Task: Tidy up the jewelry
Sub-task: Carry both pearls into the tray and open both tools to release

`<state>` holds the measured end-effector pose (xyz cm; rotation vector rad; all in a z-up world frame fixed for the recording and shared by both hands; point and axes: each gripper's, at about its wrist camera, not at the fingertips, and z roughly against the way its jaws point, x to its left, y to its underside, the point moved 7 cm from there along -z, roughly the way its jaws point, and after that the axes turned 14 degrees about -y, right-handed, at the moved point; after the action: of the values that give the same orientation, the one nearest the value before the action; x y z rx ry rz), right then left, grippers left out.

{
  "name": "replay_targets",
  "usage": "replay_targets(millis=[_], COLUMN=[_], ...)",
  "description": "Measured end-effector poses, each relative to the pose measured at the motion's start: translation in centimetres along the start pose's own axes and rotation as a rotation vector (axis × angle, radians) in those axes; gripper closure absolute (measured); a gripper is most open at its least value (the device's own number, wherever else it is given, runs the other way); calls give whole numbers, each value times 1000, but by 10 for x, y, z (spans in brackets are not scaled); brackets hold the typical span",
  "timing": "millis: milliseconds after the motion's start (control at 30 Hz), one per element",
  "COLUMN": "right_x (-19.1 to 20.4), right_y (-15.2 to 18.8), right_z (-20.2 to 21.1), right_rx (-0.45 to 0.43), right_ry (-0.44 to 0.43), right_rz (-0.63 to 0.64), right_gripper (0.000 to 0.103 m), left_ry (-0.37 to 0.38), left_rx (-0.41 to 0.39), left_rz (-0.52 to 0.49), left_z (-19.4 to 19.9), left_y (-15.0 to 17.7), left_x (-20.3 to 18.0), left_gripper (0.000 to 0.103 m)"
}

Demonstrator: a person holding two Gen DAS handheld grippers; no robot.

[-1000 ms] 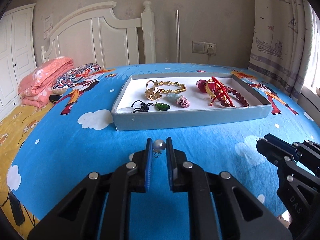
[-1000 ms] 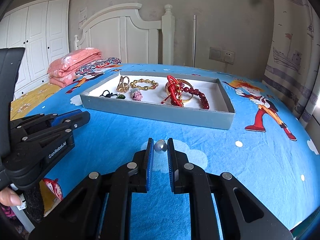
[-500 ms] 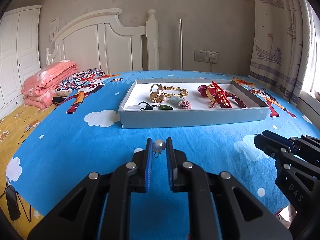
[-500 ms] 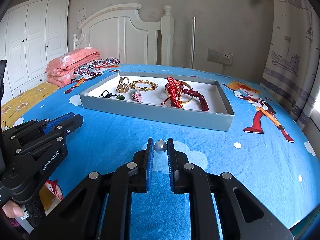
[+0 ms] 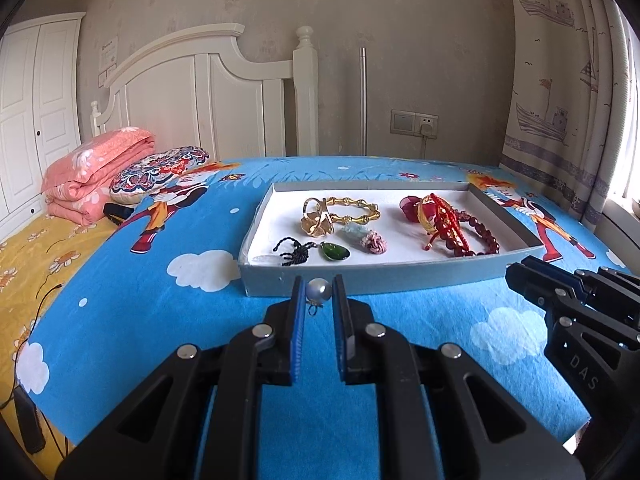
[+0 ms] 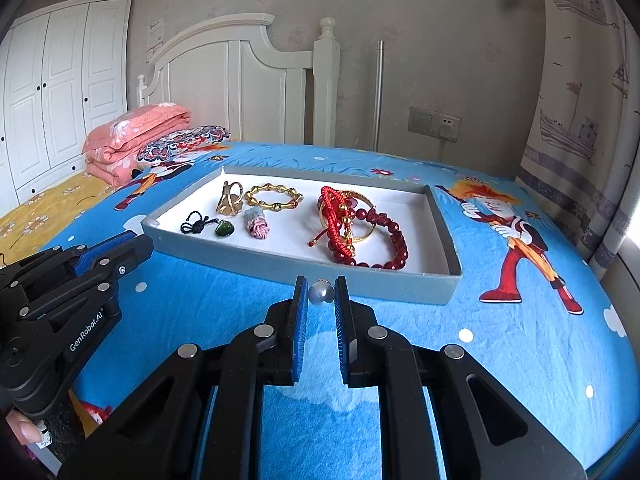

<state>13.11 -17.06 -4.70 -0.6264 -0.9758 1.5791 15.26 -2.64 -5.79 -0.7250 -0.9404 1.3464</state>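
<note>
From your left wrist view, the left gripper (image 5: 319, 292) is pinching a small pearl earring (image 5: 319, 290) right at the tips of its blue pads, with a tiny metal loop dangling below it. It hangs over the blue bedsheet (image 5: 140, 320) just short of the near wall of the grey tray (image 5: 400, 278), where the gold bangle (image 5: 352, 210), the green pendant (image 5: 335, 251) and the red bead bracelets (image 5: 456, 228) already lie. The pearl is round and smooth and held by very little pad, so any slackening or jolt could pop it out onto the patterned sheet, where you might lose sight of it. From your right wrist view, the right gripper (image 6: 321, 293) is clamped on a second pearl earring (image 6: 321, 292) in the same tip-only way, also just before the tray wall. Your left gripper sits close on the left, so bringing both in together risks knocking them. Come in too low and the wall may catch the pearl.
</note>
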Motion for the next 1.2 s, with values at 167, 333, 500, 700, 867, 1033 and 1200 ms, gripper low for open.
replay_targets(millis=[167, 333, 500, 700, 867, 1033, 1200], right_x=[-2, -11, -15, -31, -43, -43, -36], right_y=[-19, -38, -59, -79, -83, -80, -79], right_z=[-13, -33, -51, -71, -82, -85, -87], right_rx=[3, 17, 33, 53, 72, 82, 90], right_ry=[3, 6, 14, 37, 34, 26, 18], right_rz=[10, -9, 0, -12, -48, -48, -35], right_gripper=[91, 91, 91, 91, 91, 91, 91], left_ry=[-1, -5, 2, -11, -22, -28, -25], left_rx=[21, 21, 44, 88, 103, 121, 116], left_rz=[14, 1, -6, -18, -41, -42, -56], left_z=[-17, -33, -57, -90, -106, -115, -113], left_y=[-22, -48, -72, -90, -95, -90, -87], left_x=[2, -4, -15, -25, -28, -28, -32], left_gripper=[90, 90, 90, 90, 90, 90, 90])
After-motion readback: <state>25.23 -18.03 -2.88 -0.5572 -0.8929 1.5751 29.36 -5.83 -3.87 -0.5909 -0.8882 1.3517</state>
